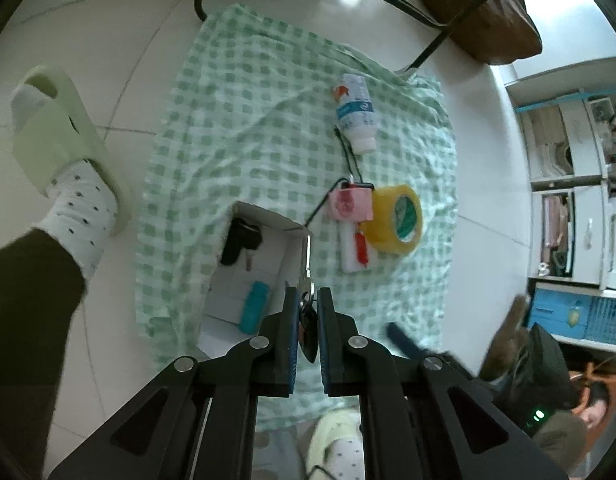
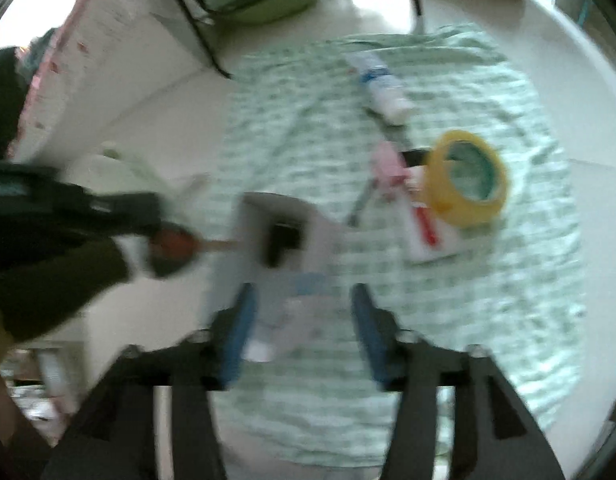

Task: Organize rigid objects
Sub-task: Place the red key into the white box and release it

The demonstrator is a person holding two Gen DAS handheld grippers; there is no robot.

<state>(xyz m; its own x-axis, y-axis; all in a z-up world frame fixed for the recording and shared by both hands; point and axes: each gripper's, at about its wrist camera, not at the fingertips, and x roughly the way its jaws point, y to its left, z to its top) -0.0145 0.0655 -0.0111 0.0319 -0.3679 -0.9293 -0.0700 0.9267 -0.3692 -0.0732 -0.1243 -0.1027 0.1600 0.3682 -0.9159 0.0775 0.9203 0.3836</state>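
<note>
**Left tongs pinch the key bunch at the box's corner; right tongs stand open and empty**

Left gripper has its jaws drawn almost together on a key bunch: a dark fob sits between the blue pads, and a silver key blade runs up and away from the tips. That blade's long axis lies roughly along the line the gripper points, its far end at the near corner of the white box. The box's open well lies just to the left of the tips and a little beyond, on the green checked cloth. Inside it already lie a black object and a teal cylinder. By my reading, the coming move is a short shift leftward, so the bunch hangs over the well and not the wall.

Further right on the cloth, well apart from the box, wait a white bottle, a pink block with a black cord, a white card and a yellow tape roll.

Right gripper, in a blurred view, has its jaws spread wide with nothing between them. It hovers over the box's near end. The tape roll lies ahead and to its right, so this hand looks the nearer one to those loose things.
</note>
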